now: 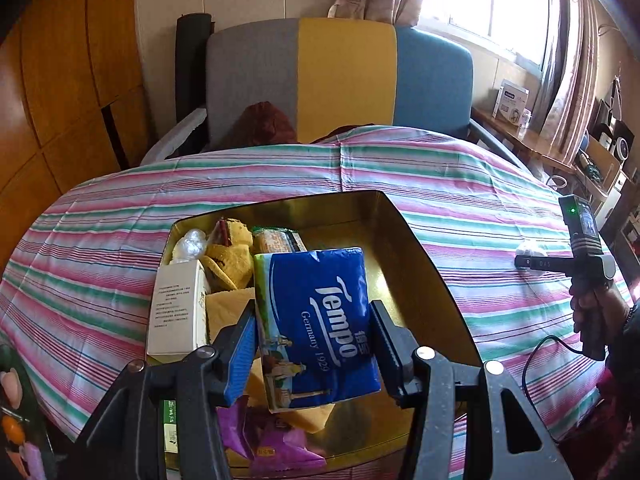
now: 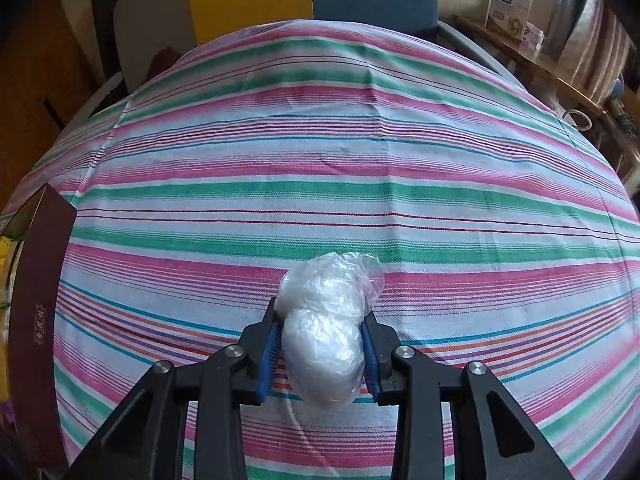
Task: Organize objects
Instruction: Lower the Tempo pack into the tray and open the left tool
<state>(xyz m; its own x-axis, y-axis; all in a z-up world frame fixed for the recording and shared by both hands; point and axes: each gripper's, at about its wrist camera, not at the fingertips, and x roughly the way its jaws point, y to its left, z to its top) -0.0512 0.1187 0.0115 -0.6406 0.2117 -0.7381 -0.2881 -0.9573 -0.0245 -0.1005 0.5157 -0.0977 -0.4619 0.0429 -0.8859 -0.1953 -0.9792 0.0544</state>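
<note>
Showing glossy plastic on the tissue pack. Gleaming as smooth gold metal inside the tin; looking like matt woven cloth, the sheet.

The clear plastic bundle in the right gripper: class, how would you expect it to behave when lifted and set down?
The plastic bundle looks crinkled and bulges beyond the right gripper, so it is probably soft and squashy. Its thin film suggests it is light, perhaps slippery. Its lumpy shape seems unlikely to roll far on the striped sheet.
</note>
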